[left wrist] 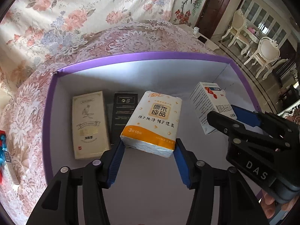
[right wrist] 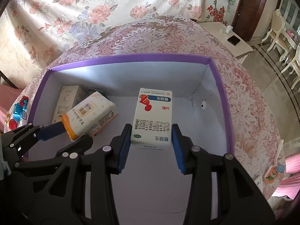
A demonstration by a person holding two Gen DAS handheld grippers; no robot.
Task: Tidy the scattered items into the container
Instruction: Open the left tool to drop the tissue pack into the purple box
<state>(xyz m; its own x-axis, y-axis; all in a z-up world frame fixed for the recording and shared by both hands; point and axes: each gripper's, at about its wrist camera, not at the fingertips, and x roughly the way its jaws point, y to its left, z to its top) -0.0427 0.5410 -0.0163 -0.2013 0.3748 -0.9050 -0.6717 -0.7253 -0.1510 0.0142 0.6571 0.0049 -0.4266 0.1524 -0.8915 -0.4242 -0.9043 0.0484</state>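
Note:
A purple-rimmed box point(left wrist: 142, 55) with a white inside stands on a floral cloth. My left gripper point(left wrist: 149, 146) is shut on a white and orange tissue pack point(left wrist: 153, 120) and holds it above the box floor. My right gripper point(right wrist: 151, 133) is shut on a white medicine carton point(right wrist: 152, 116), also over the inside of the purple-rimmed box point(right wrist: 131, 59). In the left wrist view the medicine carton point(left wrist: 208, 105) hangs at the right with the right gripper point(left wrist: 227, 116) around it. The right wrist view shows the tissue pack point(right wrist: 90, 118) at the left, held by the left gripper point(right wrist: 73, 136). A cream carton point(left wrist: 89, 124) and a black carton point(left wrist: 122, 114) lie in the box.
Red and blue toys point(right wrist: 18, 110) lie on the cloth left of the box. A small orange-edged packet point(right wrist: 272, 174) lies at the right near a pink cushion point(right wrist: 292, 164). A side table point(right wrist: 223, 35) with a phone stands behind. Dining chairs point(left wrist: 262, 56) stand on a glossy floor.

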